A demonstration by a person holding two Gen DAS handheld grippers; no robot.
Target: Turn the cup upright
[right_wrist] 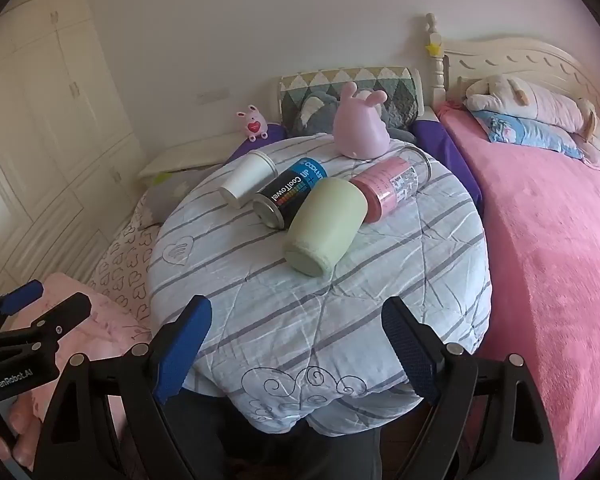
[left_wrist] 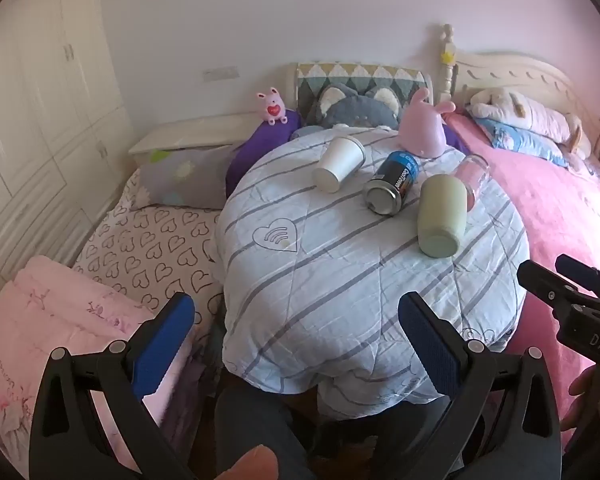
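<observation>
A pale green cup [left_wrist: 442, 216] [right_wrist: 326, 226] lies on its side on a round table covered by a striped blue cloth [left_wrist: 340, 280] [right_wrist: 300, 312], its base toward me. A white paper cup [left_wrist: 339, 164] [right_wrist: 248, 184] also lies on its side at the far left. My left gripper [left_wrist: 296, 320] is open and empty over the table's near edge. My right gripper [right_wrist: 296, 328] is open and empty, short of the green cup; it also shows at the right edge of the left wrist view [left_wrist: 556, 280].
A black and blue can [left_wrist: 394, 188] [right_wrist: 290, 194] and a pink-labelled glass jar [left_wrist: 472, 176] [right_wrist: 392, 188] lie on their sides beside the cups. A pink rabbit toy [left_wrist: 424, 130] [right_wrist: 362, 128] stands behind. A pink bed [right_wrist: 540, 260] is right, a heart-print bed [left_wrist: 148, 248] left.
</observation>
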